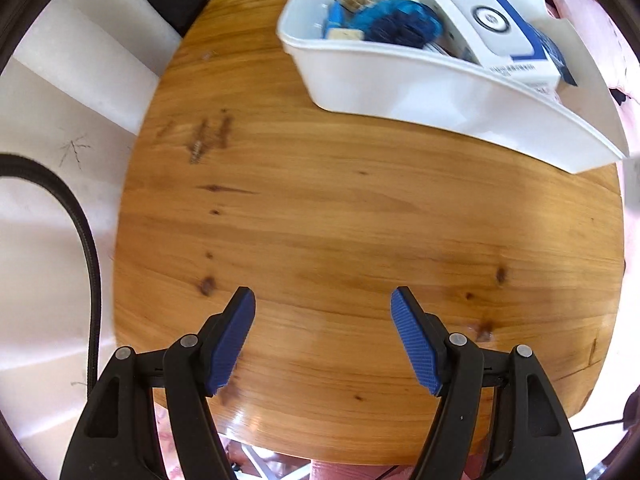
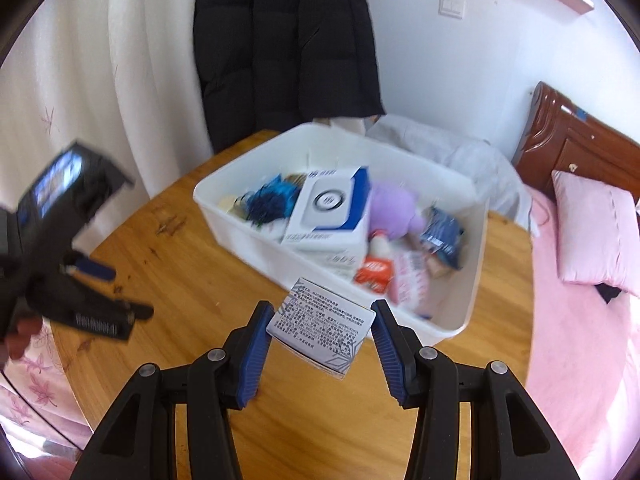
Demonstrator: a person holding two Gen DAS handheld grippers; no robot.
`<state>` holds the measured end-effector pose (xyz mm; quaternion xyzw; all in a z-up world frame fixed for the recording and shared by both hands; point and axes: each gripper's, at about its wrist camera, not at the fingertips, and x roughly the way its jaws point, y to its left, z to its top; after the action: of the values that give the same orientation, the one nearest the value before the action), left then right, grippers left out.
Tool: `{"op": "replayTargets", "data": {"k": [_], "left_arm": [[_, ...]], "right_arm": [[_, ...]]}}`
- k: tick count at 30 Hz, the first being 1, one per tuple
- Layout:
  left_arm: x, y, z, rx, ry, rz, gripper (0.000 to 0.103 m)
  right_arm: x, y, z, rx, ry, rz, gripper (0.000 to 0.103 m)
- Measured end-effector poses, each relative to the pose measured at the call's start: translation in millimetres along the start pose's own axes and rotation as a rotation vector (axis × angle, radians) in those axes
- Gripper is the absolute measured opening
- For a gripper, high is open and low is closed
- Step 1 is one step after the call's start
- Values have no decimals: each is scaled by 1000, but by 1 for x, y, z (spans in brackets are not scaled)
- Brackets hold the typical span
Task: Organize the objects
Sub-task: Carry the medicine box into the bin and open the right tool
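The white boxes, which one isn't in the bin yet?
The small box with printed text, held between the right gripper pads above the table. The bigger white-and-blue box already lies inside the white bin among the toys.

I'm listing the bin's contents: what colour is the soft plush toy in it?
Pale purple plush toy, lying in the white plastic bin; it shows only in the right wrist view.
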<state>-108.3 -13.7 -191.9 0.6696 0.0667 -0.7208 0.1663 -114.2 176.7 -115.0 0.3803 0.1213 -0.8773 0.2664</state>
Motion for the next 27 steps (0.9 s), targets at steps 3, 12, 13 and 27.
{"op": "replayTargets", "data": {"k": [3, 12, 13, 27], "left_arm": [[0, -9, -5, -1, -1, -5, 74], [5, -26, -22, -23, 24, -32, 74], [5, -27, -24, -25, 27, -37, 74], [13, -19, -27, -14, 78, -44, 74]], "right_arm": [[-3, -15, 5, 11, -33, -12, 51], [19, -49, 9, 102, -48, -53, 51], [23, -52, 9, 112, -46, -54, 51], [57, -57, 4, 140, 29, -44, 51]]}}
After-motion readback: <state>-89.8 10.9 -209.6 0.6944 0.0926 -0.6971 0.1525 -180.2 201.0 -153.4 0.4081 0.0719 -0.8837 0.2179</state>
